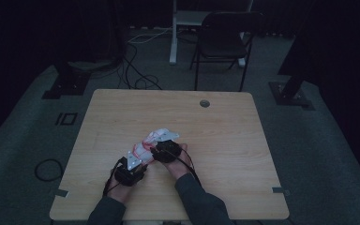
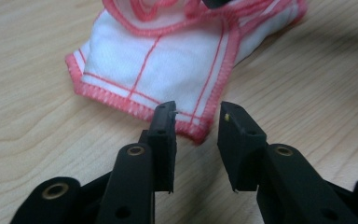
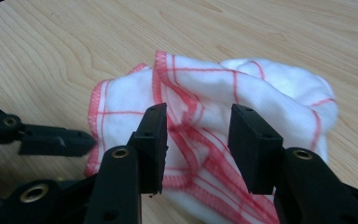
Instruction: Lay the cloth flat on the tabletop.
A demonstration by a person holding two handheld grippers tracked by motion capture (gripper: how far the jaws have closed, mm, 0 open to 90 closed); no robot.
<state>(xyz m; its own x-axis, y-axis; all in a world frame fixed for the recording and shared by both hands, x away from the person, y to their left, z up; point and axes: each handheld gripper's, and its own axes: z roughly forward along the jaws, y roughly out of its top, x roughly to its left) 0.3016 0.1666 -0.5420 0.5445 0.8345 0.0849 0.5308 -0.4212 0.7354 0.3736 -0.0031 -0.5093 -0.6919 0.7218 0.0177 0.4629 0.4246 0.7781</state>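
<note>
In the high view, a light wooden counter (image 1: 122, 117) stands on a dark carpeted floor (image 1: 23, 136). A white cloth with red stitched edges and thin red lines (image 1: 155, 138) lies bunched up near the middle of the counter, toward the person's side. The left gripper (image 1: 140, 157) sits at the cloth's near left end, with its grey three-cornered plate (image 1: 133, 160) on top, held by the left hand (image 1: 122, 185). The right gripper (image 1: 161, 146) rests just beside it, over the near part of the cloth, held by the right hand (image 1: 180, 164). Both dark sleeves (image 1: 201, 206) come in from the bottom edge. A small round hole (image 1: 205, 103) marks the far side of the counter. Beyond it stand a black folding chair (image 1: 222, 40) and a white post (image 1: 174, 33), with cables (image 1: 136, 75) on the floor.

In the left gripper view, the left gripper (image 2: 198, 116) has its jaws apart with a clear gap between them. The tips lie at the hemmed corner of the cloth (image 2: 158, 65), which lies flat on the counter (image 2: 32, 135) here, and nothing is clamped.

In the right gripper view, the right gripper (image 3: 198, 121) also stands with its jaws spread, low over the rumpled folds of the cloth (image 3: 270, 93); a raised ridge of fabric lies between them, but they are not pressed onto it. The tip of the left gripper (image 3: 70, 140) reaches in from the left, at the cloth's red edge.
</note>
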